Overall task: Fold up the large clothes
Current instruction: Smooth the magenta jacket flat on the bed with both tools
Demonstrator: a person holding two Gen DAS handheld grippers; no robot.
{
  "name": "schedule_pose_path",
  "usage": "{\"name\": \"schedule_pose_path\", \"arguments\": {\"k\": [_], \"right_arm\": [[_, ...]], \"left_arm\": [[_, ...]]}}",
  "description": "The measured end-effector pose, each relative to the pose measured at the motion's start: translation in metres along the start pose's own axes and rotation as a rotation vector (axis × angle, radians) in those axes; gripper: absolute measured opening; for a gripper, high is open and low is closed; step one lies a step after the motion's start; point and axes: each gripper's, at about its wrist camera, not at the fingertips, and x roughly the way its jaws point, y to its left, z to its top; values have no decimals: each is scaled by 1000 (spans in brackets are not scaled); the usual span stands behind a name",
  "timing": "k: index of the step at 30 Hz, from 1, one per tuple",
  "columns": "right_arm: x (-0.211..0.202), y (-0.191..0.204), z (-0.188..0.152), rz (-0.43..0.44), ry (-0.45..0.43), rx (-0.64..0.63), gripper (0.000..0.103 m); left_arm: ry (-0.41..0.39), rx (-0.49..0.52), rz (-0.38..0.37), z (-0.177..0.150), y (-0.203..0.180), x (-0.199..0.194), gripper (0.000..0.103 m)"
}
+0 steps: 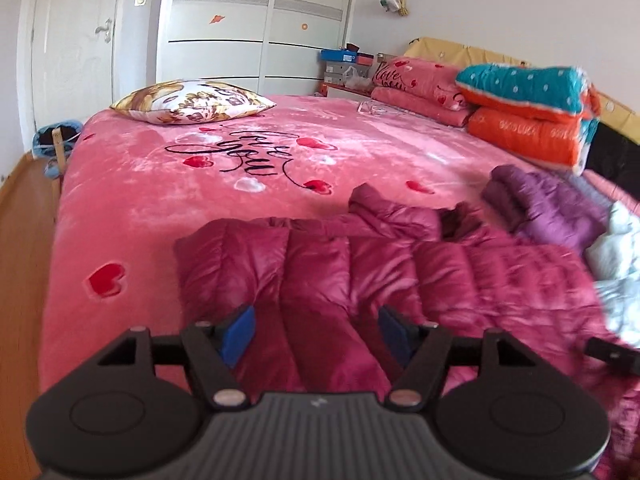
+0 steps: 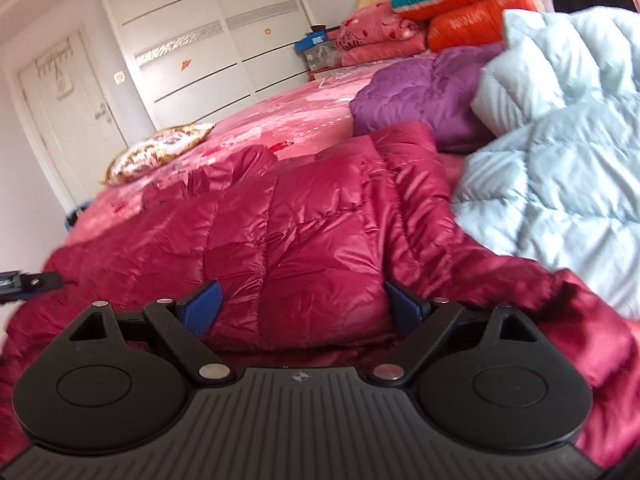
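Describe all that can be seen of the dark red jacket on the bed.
The red jacket is a glossy, quilted puffer of shiny fabric, stitched in puffy panels. It lies spread flat but wrinkled on the pink blanket, with one part sticking out toward the far side. A purple jacket lies at its far right, and a pale blue jacket overlaps its right edge. Both sets of jaws stand open over it, not gripping.

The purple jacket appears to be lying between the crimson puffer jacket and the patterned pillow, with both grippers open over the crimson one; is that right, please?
Not quite: the purple jacket lies between the crimson puffer jacket and the pale blue jacket, as the right wrist view shows. The patterned pillow is far off on the opposite side. The left gripper and right gripper are open.
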Motion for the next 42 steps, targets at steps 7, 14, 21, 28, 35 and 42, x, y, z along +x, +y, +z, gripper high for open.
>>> {"name": "schedule_pose_path", "arguments": {"k": [7, 14, 21, 28, 35, 42], "right_arm": [[-52, -1, -12, -15, 0, -2, 103], [-114, 5, -47, -39, 5, -71, 103], [-171, 1, -71, -62, 9, -49, 103], [-212, -7, -87, -113, 18, -42, 103], [-254, -19, -101, -166, -5, -22, 103], [-283, -50, -103, -244, -62, 69, 103]], "left_arm": [[82, -56, 9, -31, 14, -83, 76], [142, -61, 10, -68, 17, -137, 84], [229, -80, -65, -107, 10, -164, 85], [242, -66, -119, -131, 2, -187, 85], [262, -60, -131, -145, -2, -197, 85], [284, -69, -97, -152, -3, -200, 91]]}}
